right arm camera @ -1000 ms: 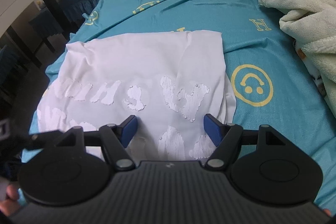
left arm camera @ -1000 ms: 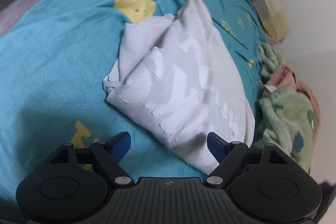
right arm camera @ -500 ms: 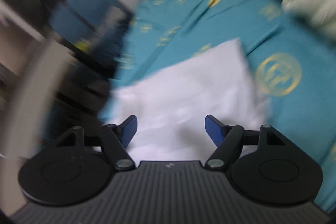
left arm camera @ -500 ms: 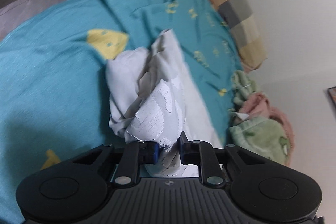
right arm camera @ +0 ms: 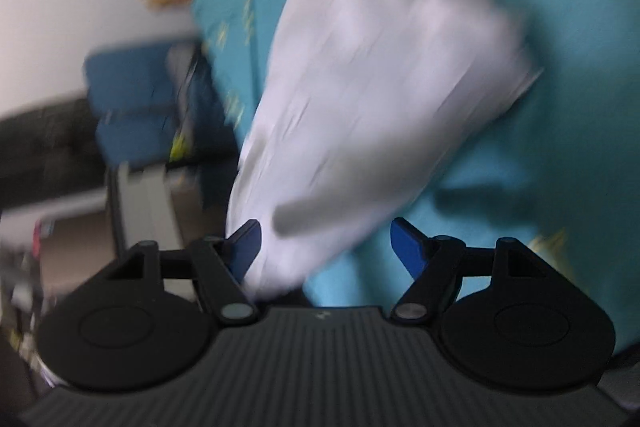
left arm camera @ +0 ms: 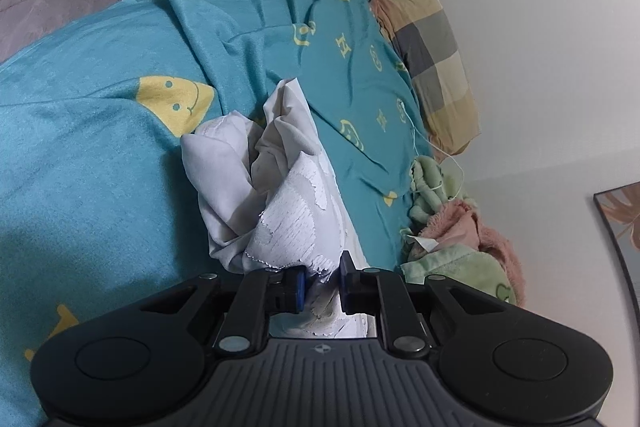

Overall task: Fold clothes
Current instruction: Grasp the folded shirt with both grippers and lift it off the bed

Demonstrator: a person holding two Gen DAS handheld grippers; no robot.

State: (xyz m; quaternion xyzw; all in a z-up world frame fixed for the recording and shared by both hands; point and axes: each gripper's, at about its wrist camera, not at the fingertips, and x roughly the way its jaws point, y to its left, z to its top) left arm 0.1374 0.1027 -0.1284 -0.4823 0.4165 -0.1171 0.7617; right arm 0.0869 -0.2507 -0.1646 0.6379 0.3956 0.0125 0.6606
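I see the left gripper [left arm camera: 322, 281] with jaws clamped on the white garment [left arm camera: 280, 187], bunched and crackle-printed, on the teal bedsheet [left arm camera: 88, 163]. Right gripper [right arm camera: 326, 247] jaws apart above the cloth.

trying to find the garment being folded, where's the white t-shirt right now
In the left wrist view the white t-shirt lies bunched at centre on the teal bedsheet, its near edge pinched in the left gripper, left of the green plush blanket.

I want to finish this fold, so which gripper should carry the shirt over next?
Probably left: the left gripper is shut on the shirt, while the right gripper is open.
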